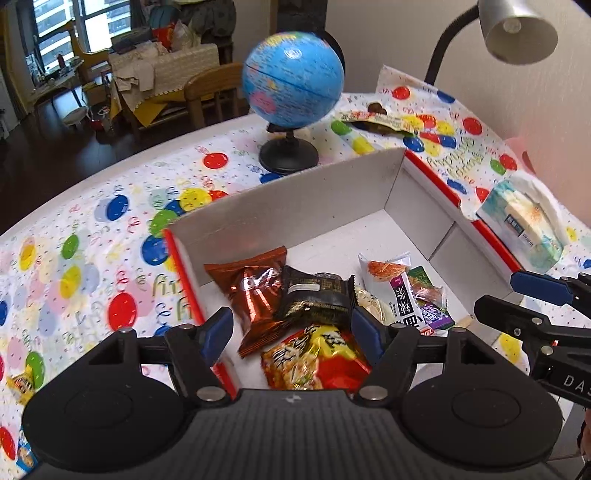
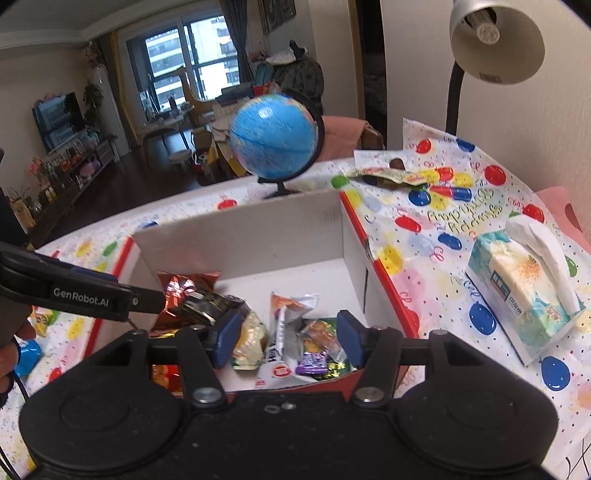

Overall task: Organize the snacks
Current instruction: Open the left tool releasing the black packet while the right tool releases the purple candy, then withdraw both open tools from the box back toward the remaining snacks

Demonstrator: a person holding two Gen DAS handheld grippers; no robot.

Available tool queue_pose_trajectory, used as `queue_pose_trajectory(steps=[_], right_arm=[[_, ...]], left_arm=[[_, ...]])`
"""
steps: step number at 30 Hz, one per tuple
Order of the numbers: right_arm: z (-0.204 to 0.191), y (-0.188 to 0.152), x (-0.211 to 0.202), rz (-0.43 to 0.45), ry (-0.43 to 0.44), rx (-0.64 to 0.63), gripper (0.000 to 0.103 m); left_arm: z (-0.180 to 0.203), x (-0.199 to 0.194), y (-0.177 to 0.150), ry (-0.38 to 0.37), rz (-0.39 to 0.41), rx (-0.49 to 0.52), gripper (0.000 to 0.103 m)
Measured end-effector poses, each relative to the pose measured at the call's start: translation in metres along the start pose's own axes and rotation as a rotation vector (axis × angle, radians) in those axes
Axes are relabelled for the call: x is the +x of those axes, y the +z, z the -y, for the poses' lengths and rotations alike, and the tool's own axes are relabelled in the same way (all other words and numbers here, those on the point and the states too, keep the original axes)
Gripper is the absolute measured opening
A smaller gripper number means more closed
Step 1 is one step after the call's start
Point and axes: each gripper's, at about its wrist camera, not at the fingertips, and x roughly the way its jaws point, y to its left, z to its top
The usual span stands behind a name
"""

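Note:
A white cardboard box with red edges [image 1: 295, 206] [image 2: 243, 236] holds several snack packets: a copper-brown bag [image 1: 255, 291] [image 2: 181, 288], a black packet [image 1: 314, 299] [image 2: 210, 306], a red-yellow bag [image 1: 317, 358], a white packet [image 1: 391, 291] [image 2: 284, 325] and small purple and green packets [image 1: 432, 314] [image 2: 317, 358]. My left gripper [image 1: 291, 334] is open and empty above the box's near left part. My right gripper [image 2: 288, 341] is open and empty above its near right part. It also shows at the left wrist view's right edge [image 1: 532, 302].
A blue globe on a black stand [image 1: 291, 81] [image 2: 273, 140] is behind the box. A tissue pack [image 1: 524, 221] [image 2: 528, 291] lies right of it. A snack wrapper [image 1: 373, 122] [image 2: 384, 173] lies far right. A lamp [image 1: 517, 29] [image 2: 495, 40] hangs above. More packets [image 1: 22, 384] lie at the table's left.

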Motion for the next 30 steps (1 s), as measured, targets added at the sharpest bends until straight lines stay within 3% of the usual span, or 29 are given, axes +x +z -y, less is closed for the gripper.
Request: queue_pose_trajectory(steps=[19,21,30], right_arm=[[-0.085,0.006,-0.043,0.085,0.129,-0.055,0.079],[-0.096,0.005,-0.044,0.089,0.141,-0.062,0.081],[-0.148,-0.001,-0.046,0.09,0.211,-0.104,0.089]], left_arm=[[-0.073,-0.098,-0.05,0.069,0.135,-0.131,0.075],[-0.084,-0.106,-0.058,0.076,0.143,-0.149,0.08],[-0.136,-0.142,-0.091,0.107,0.182,-0.223,0.086]])
